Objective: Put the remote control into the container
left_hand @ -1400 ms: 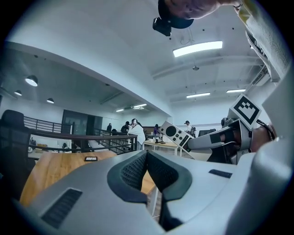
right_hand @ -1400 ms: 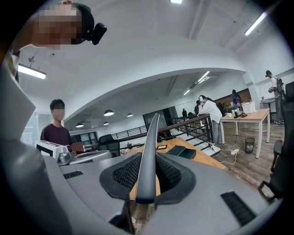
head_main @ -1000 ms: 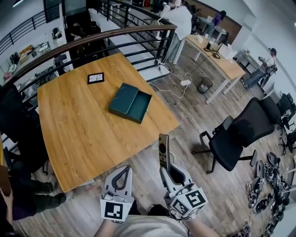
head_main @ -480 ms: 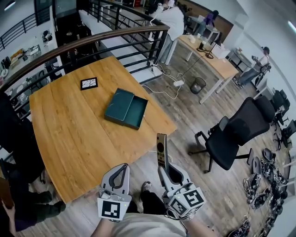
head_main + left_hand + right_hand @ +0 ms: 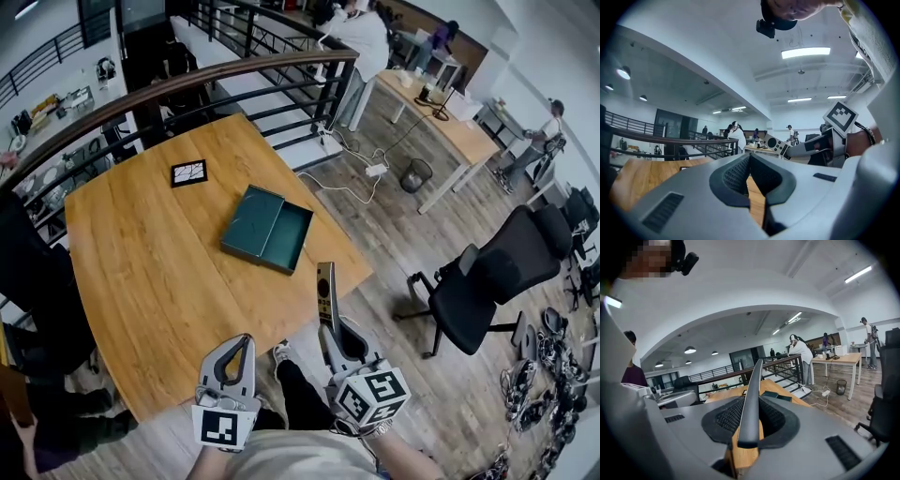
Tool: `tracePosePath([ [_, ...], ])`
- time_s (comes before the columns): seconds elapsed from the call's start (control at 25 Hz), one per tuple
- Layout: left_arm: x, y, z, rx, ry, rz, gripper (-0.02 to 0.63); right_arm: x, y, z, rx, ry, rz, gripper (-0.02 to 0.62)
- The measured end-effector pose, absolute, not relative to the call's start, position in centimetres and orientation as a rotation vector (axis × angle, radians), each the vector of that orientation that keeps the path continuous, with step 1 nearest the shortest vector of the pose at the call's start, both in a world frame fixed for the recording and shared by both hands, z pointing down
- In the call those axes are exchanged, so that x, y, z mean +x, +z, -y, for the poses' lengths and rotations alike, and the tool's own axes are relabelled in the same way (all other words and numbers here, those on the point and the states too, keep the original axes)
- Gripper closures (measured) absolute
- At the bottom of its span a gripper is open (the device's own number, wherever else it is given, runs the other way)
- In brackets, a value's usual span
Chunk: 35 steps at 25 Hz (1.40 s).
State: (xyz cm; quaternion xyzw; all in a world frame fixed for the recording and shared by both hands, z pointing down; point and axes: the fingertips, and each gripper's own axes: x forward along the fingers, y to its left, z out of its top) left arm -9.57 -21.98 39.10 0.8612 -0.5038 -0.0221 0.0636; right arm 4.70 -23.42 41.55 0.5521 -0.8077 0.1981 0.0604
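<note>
A dark green container lies open on the wooden table, lid folded out to the left; it also shows far off as container. My right gripper hangs off the table's near right corner, shut on the grey remote control, which sticks up and forward. In the right gripper view the remote control stands edge-on between the pads of my right gripper. My left gripper is beside it over the table's near edge, shut and empty; its view shows the left gripper with jaws together and the remote control to the right.
A small black-framed card lies at the table's far side. A dark railing curves behind the table. A black office chair stands on the wooden floor to the right. My shoe shows between the grippers. People work at a far desk.
The table and container have shifted a little nearer and rightward in the head view. Both grippers stay low in front of me, and the remote stays in the right one.
</note>
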Motion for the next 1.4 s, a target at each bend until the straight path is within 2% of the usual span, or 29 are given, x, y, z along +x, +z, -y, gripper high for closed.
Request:
tracePosePath([
  [0.24,-8.5,38.9,27.2,2.616,-0.050,1.515,0.594,5.0,43.9,29.6,1.675,0.679,2.394,0.492],
  [0.96,-4.5,42.5,41.0,2.531,0.090,1.505,0.594,6.7,58.2,48.0,1.653,1.037,2.111,0.492],
  [1.4,-6.4,43.5,48.1,2.421,0.112,1.608,0.594,3.9,66.4,58.0,1.592,1.196,1.935,0.494],
])
